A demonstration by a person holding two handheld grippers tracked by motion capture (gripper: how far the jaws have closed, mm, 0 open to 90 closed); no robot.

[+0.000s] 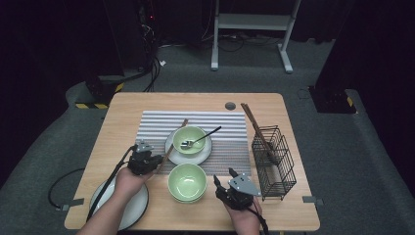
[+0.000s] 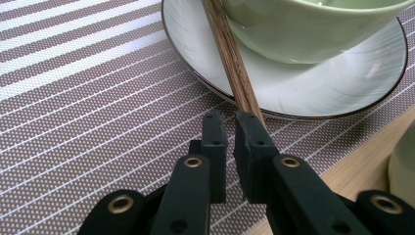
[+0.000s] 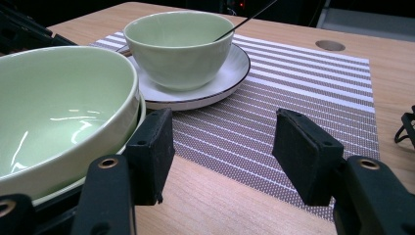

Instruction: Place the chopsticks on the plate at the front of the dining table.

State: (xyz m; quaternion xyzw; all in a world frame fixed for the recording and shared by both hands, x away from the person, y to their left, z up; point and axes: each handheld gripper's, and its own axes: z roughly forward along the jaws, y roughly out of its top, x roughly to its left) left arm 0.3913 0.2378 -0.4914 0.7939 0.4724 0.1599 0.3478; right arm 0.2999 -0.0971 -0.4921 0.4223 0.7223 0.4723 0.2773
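Chopsticks (image 2: 230, 54) in left gripper (image 2: 230, 128) point seemingly away, rim-propped.

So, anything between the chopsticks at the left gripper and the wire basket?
Yes: the bowl with the spoon and the nearer green bowl sit between chopsticks and wire basket; the open right gripper hovers beside the basket. Lifting over should clear them.

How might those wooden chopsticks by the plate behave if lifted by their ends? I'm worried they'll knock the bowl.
The chopsticks look like stiff wood, so they probably won't bend. The left gripper is shut on their near ends, so the long free length may swing or twist apart. They lean on the plate rim beside the bowl, so lifting could scrape or nudge it.
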